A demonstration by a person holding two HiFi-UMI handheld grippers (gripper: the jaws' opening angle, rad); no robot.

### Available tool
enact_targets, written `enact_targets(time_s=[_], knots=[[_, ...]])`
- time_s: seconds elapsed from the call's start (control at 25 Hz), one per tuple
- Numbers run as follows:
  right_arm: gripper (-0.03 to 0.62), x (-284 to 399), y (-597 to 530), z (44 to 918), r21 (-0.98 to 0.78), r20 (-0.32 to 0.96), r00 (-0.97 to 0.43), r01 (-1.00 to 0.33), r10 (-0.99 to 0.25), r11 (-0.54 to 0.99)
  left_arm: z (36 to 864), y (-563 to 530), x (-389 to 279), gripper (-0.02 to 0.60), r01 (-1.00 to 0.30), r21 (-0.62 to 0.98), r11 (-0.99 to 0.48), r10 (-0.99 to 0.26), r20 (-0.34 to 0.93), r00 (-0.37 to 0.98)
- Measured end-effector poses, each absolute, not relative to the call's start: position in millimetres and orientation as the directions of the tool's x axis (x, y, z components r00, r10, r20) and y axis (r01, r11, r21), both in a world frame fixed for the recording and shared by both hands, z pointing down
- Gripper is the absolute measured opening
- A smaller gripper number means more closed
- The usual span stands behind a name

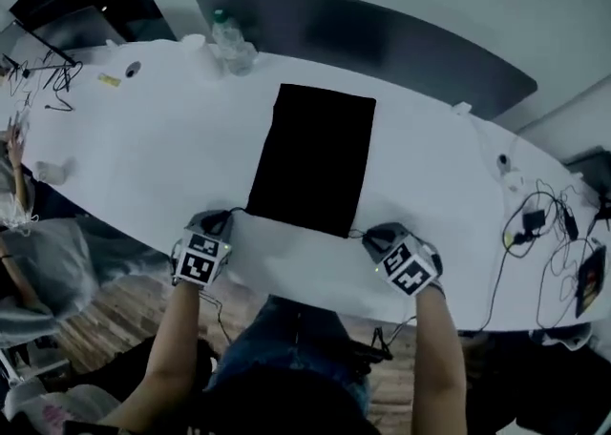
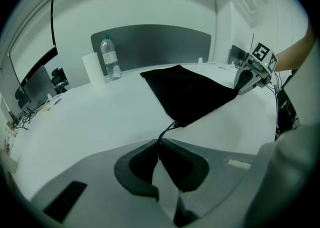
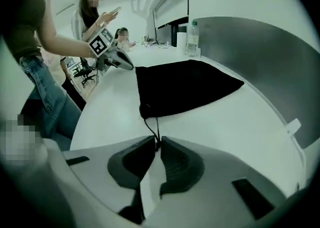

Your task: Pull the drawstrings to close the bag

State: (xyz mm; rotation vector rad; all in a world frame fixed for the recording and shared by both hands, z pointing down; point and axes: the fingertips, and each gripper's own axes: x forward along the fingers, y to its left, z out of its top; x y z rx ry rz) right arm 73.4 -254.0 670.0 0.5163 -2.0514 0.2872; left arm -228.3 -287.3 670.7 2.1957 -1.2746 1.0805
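A flat black drawstring bag (image 1: 313, 158) lies on the white table (image 1: 143, 147), its mouth toward me. My left gripper (image 1: 221, 221) sits at the bag's near left corner, its jaws pinched on the left drawstring (image 2: 167, 130), which runs from the bag (image 2: 187, 92) into the left gripper (image 2: 159, 142). My right gripper (image 1: 374, 233) is at the near right corner. In the right gripper view the right gripper (image 3: 157, 144) is shut on the right drawstring (image 3: 154, 129), which comes out of the bag (image 3: 182, 87). Each gripper shows in the other's view: the right gripper (image 2: 247, 77) and the left gripper (image 3: 117, 58).
A clear water bottle (image 1: 229, 42) and a white cup (image 1: 194, 42) stand at the far left of the table. Cables and plugs (image 1: 535, 223) lie on the right end. A dark curved panel (image 1: 382, 32) borders the far edge. A person (image 3: 95, 7) stands beyond the table's left end.
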Motion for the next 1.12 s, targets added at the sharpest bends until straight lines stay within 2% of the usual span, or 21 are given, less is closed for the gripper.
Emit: enact_targets(time_s=[0.04, 0.16, 0.48, 1.12], knots=[[0.021, 73, -252, 670, 0.01, 0.86, -0.445, -0.475, -0.25, 0.88, 671, -287, -229, 0.017, -0.856, -0.058, -0.514, -0.564, 0.775, 0.286], [0.009, 74, -250, 671, 0.001, 0.85, -0.446, -0.532, -0.28, 0.847, 671, -286, -228, 0.015, -0.859, -0.056, -0.509, -0.572, 0.768, 0.289], [0.008, 81, -255, 640, -0.015, 0.797, -0.469, -0.646, -0.381, 0.764, 640, -292, -223, 0.014, -0.861, -0.061, -0.505, -0.636, 0.701, 0.323], [0.008, 89, -280, 565, 0.071, 0.701, -0.454, -0.724, -0.55, 0.687, 566, -323, -217, 0.014, -0.86, -0.126, -0.494, -0.742, 0.576, 0.342]])
